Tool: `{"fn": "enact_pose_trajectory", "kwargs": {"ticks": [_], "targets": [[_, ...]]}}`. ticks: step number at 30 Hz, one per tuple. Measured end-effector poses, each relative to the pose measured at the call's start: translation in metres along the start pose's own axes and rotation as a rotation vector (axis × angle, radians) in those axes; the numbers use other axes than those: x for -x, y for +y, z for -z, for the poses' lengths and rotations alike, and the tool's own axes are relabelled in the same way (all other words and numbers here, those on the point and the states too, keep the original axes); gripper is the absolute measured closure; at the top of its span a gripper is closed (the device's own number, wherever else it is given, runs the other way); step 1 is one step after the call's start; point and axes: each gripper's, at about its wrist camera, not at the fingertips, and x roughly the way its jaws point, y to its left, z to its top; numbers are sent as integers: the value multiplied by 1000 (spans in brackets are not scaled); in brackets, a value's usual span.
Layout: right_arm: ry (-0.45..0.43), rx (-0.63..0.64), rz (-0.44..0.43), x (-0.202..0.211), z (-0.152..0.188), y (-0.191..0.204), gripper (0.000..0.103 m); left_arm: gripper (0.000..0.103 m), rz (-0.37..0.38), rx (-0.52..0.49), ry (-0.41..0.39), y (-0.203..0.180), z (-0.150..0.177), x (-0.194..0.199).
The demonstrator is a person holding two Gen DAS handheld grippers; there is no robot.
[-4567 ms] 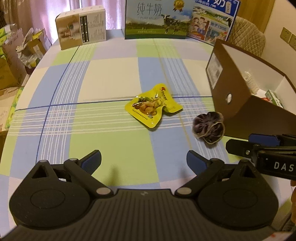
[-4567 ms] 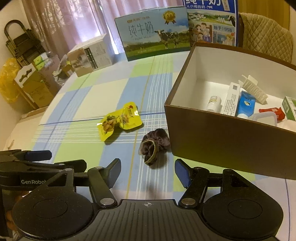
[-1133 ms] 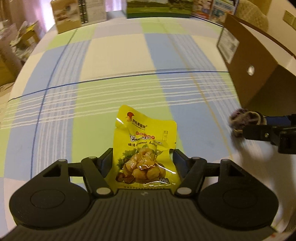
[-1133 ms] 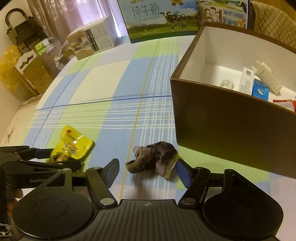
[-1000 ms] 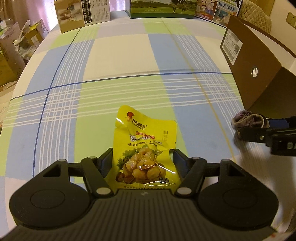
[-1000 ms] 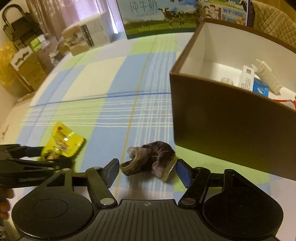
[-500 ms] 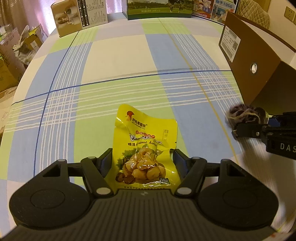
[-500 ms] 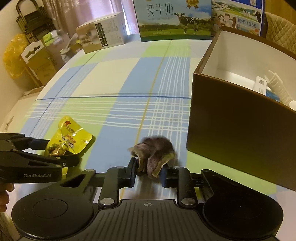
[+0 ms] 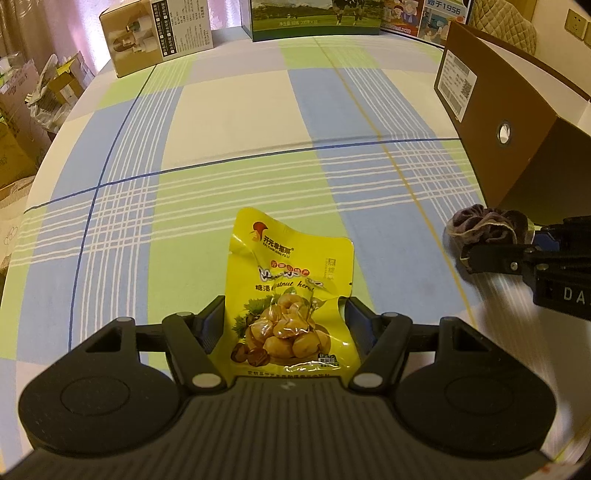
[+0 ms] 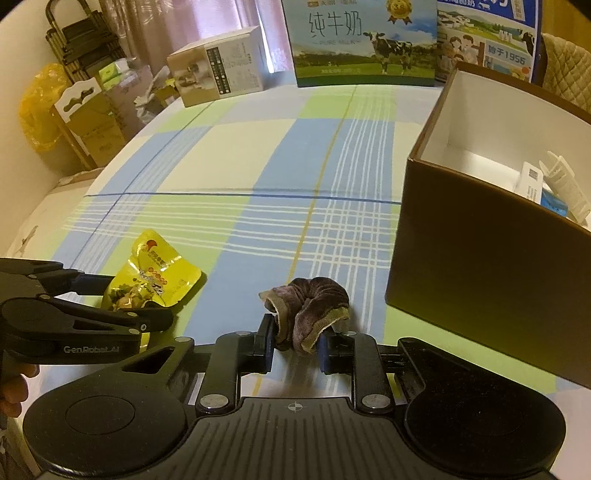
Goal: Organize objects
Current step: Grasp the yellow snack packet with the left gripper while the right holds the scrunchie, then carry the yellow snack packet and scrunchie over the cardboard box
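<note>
Left wrist view: left gripper (image 9: pixel 284 314) closed onto a yellow chestnut-kernel snack pouch (image 9: pixel 290 291), fingers pressing its two side edges near the lower half. Pouch standing up out of the grip, top edge leaning forward over the checked tablecloth (image 9: pixel 229 122); whether lifted clear of the cloth cannot be told. Off to the right, a brown velvet scrunchie (image 9: pixel 484 225) caught at the tip of the right gripper (image 9: pixel 532 240), just beside the near corner of a brown cardboard box (image 9: pixel 517 155). Far edge of the table lined with a tan carton (image 9: pixel 155 33) and a milk carton (image 9: pixel 314 14).

Right wrist view: right gripper (image 10: pixel 293 347) clamped on the scrunchie (image 10: pixel 306 306), fingers drawn close together with the bunched fabric squeezed between the pads and bulging forward past the tips. Scrunchie left of the box's (image 10: pixel 476 266) near wall, apart from it. Inside the box, a white hair claw (image 10: pixel 565 184) and a white tube (image 10: pixel 532 181) against the white lining. Lower left: left gripper (image 10: pixel 136 295) seen side-on, pouch (image 10: pixel 155 273) pinched between its fingers and sticking out toward the table centre. Part of a hand (image 10: pixel 13 391) at the left edge, behind that gripper's body. Milk carton (image 10: pixel 362 40) and tan carton (image 10: pixel 218 66) upright at the table's far side.
</note>
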Motion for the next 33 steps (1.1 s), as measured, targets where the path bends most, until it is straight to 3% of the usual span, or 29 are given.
{"fn": "enact_pose_trajectory", "kwargs": {"ticks": [20,33], "targets": [[-51,71,-37,21,-4,10,84,42,9,28,-10,-5,4,20],[-82,103,-42,45,-1,10,84,42,36,85,-86,-6,-8,55]]}}
